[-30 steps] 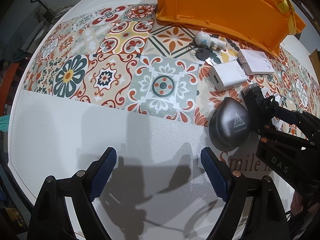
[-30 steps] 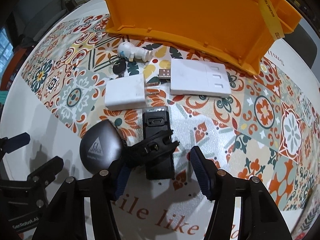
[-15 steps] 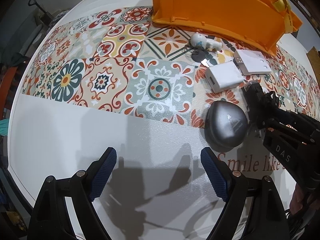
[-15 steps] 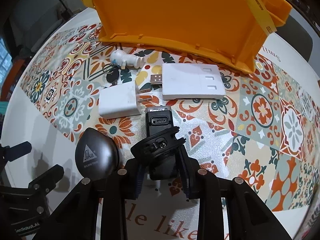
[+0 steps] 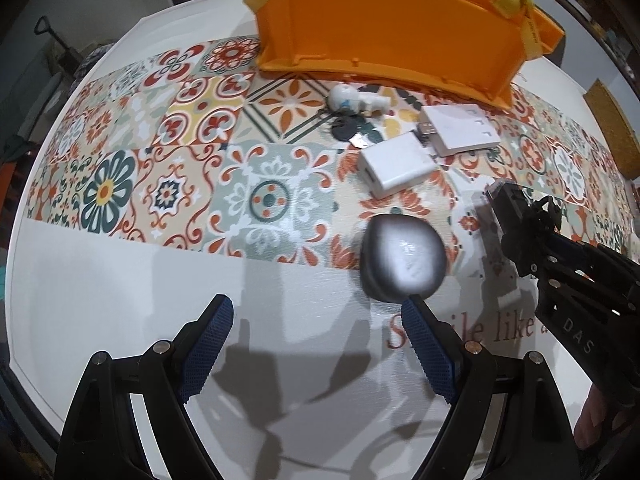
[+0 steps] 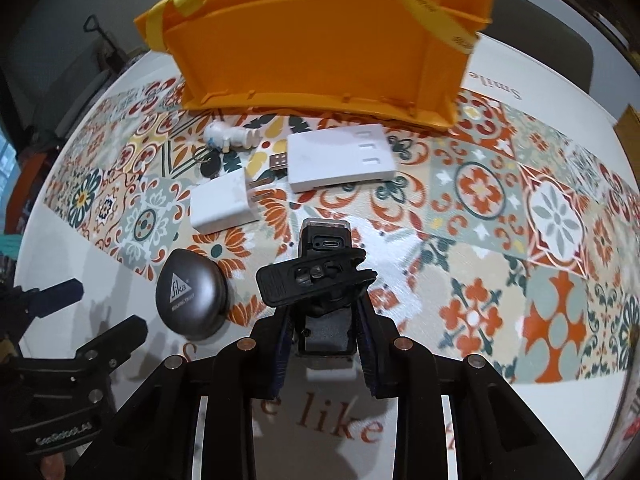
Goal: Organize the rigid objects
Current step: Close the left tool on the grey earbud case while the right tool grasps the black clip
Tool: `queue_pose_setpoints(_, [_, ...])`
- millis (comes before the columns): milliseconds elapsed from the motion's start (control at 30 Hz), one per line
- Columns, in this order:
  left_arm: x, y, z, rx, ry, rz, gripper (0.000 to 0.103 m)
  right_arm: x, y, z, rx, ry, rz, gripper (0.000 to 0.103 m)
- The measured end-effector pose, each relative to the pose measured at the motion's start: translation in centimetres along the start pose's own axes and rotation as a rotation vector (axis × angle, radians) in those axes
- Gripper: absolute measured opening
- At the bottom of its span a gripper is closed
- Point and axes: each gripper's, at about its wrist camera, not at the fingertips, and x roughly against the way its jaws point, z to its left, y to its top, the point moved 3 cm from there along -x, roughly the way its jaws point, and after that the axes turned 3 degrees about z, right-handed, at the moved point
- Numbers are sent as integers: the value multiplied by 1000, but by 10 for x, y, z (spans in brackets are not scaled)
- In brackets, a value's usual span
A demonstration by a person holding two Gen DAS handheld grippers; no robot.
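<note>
The right hand-held gripper (image 6: 325, 322) has just been closing, and its blue pads now clamp a black clip-on device (image 6: 320, 276), whose end with a small port points toward 12 o'clock and which is lifted slightly off the patterned surface (image 6: 500, 216). The left hand-held gripper (image 5: 316, 344) stands wide apart with nothing between its fingers, above the white part of the surface. Just past its right fingertip, at about 1 o'clock, lies a grey teardrop case (image 5: 402, 258). In the right wrist view that case sits at 9 o'clock of the held device. Further toward 12 o'clock lie a white charger block (image 6: 222, 202) with its prongs pointing right, a flat white box (image 6: 340, 156) with a USB plug at its left end, and a small white figure (image 6: 230, 136) beside a dark key fob (image 6: 210, 166). Behind them all stands an orange bin (image 6: 320, 48), tied with yellow tape.
</note>
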Motion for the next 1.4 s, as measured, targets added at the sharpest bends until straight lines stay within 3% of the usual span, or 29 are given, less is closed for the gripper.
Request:
queue_pose_setpoints(667, [-24,18,-43,-131,-56,-24,84,22,-23,-33,-103,-41,-43,30])
queue_pose_setpoints(1100, [-39,21,-48,-160,-50,-19,67,17,-19,-33,-117,-37,-31,30])
queue_pose_setpoints(1200, [-38,21,-50,-173,-53,-35,57,16,-19,-32,-116,-36,-28,30])
queue_pose_setpoints(1400, [-36,21,-45,-172,-74,-30,57,18,-19,-27,-122,-31,-27,30])
